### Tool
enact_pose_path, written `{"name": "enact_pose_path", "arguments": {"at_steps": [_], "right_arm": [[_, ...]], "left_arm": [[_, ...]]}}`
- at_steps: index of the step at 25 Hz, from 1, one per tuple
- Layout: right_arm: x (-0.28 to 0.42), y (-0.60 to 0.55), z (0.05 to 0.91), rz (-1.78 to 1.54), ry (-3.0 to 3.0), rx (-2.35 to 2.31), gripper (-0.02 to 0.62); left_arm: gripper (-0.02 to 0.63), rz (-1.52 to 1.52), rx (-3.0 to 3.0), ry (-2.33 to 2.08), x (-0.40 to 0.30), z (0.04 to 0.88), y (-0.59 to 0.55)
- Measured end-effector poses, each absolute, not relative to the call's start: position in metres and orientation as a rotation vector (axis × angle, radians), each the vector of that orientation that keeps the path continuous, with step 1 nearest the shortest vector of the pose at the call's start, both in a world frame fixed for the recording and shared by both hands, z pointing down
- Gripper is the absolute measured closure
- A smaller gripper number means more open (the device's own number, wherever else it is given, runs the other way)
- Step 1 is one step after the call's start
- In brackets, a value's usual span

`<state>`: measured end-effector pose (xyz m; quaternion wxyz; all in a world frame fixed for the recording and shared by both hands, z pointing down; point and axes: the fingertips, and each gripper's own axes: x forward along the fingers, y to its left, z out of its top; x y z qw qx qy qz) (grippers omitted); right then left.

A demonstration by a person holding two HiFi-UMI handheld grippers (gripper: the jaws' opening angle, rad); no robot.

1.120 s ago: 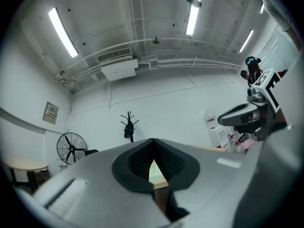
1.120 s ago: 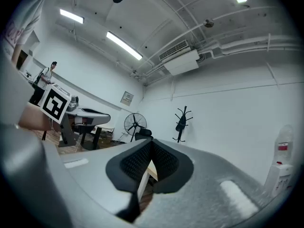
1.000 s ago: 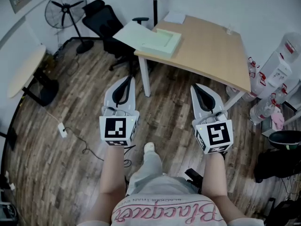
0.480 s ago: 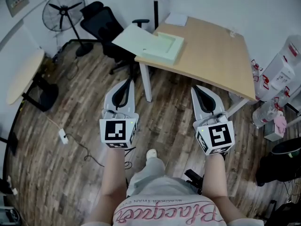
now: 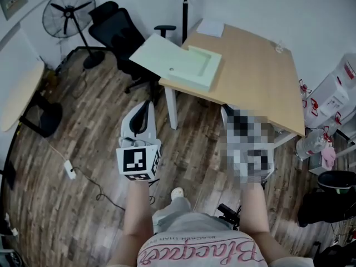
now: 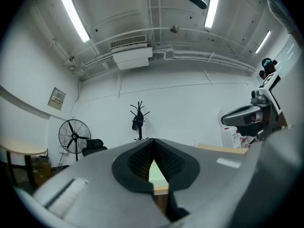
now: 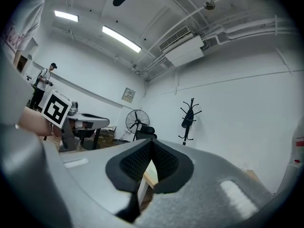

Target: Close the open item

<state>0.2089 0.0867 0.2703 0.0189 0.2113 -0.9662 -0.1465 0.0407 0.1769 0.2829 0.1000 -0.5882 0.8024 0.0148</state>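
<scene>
From the head view I have the pale green case (image 5: 197, 70) sitting on the near left corner of the wooden table (image 5: 256, 65), its lid (image 5: 156, 53) swung open and reaching out past the table's edge towards the black office chair (image 5: 114, 24). Both tools are held in front of the table over the plank floor (image 5: 72, 127), well apart from the case. That view gives me the left gripper (image 5: 146, 107) plainly, marker cube nearest me, but a mosaic patch lies over the other tool there, so I read it elsewhere. In the right gripper view the right gripper (image 7: 152, 145) has its tips pressed together with nothing between them; through the slit below the tips I catch a white table leg (image 7: 141, 190) and the table's edge. The left gripper view shows the same for the left tool: tips meeting, nothing held, and a sliver of the pale green case in the slit. Only the gripper views show the ceiling lights, the fan (image 6: 73, 137) and the coat stand (image 6: 138, 120) upright against the wall, and a person (image 7: 45, 83) standing far off.
</scene>
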Motion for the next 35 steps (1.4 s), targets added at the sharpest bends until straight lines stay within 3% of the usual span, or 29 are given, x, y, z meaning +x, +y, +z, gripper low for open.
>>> {"name": "enact_pose_path", "arguments": {"at_steps": [12,35], "right_arm": [[0.124,0.038,0.275,-0.460,-2.967,0.666,0.592],[0.058,-0.039,0.291,-0.399,-2.981,0.687,0.592]], "left_arm": [[0.594,-0.012,-1.720,2.361,-0.043,0.277,0.126],[0.594,-0.004,-1.683,2.415,-0.122,0.292,0.073]]}}
